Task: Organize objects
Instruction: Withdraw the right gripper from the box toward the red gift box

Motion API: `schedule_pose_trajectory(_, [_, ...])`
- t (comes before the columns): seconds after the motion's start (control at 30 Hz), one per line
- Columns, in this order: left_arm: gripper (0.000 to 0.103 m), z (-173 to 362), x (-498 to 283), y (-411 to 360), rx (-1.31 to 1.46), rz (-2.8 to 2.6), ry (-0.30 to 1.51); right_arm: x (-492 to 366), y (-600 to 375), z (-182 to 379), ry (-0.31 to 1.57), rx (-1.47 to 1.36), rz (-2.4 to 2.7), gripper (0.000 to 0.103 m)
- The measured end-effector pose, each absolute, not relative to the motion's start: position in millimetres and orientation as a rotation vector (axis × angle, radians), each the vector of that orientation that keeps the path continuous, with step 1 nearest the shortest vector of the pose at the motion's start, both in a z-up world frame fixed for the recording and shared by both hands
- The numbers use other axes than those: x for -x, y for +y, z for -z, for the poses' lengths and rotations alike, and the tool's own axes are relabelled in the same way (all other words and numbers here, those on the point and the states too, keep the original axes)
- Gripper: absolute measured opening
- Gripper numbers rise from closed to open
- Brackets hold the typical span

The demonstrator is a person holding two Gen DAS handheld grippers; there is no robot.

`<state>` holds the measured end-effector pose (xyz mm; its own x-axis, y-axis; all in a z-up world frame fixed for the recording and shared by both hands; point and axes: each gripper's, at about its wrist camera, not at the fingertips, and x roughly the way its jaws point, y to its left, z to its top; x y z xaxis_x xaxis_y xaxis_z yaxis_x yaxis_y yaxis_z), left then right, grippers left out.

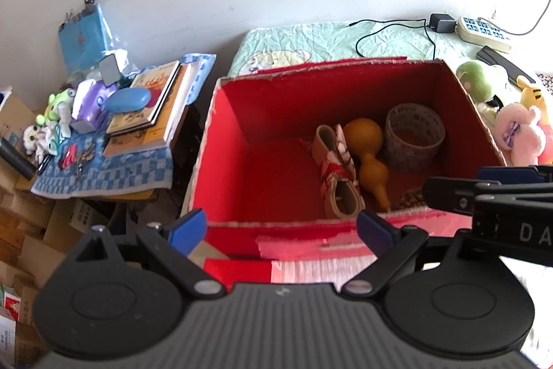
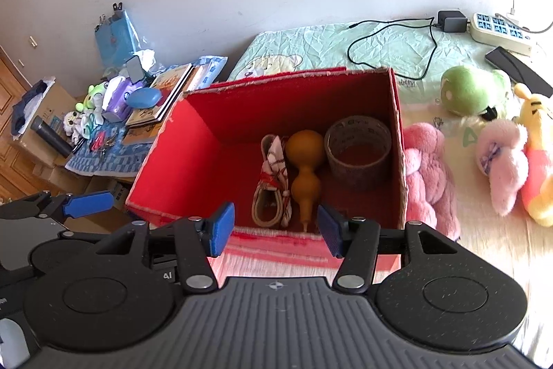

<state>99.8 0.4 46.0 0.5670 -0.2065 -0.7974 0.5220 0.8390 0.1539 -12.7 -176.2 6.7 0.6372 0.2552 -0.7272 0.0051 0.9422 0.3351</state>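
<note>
- Since clutter crowds the blue-checked cloth-covered tabletop at left, the open red cardboard box serves as the collection bin.
- Left gripper: jaws wide apart, empty.
- Box floor holds a folded strap, tan gourd and printed tape roll, grouped rightward.
- Right gripper: jaws partly open, empty.
- Pink plush toy leans against the box, likely next.

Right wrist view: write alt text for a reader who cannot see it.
An open red box on a bed holds a coiled strap, a brown gourd and a tape roll. The right gripper hovers empty at its near rim, jaws apart. Plush toys lie to the right; a cluttered side table stands left.
</note>
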Motion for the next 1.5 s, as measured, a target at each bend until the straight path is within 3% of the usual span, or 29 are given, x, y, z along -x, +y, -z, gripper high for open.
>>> schedule_pose_trajectory(0.87, [0.094, 6, -38, 24, -0.440, 0.341, 0.976, 69, -183, 48, 0.996, -0.309, -0.151, 0.057])
schedule_pose_trajectory(1.5, [0.094, 36, -59, 49, -0.496, 0.413, 1.067, 61, -153, 74, 1.087, -0.395, -0.077, 0.057])
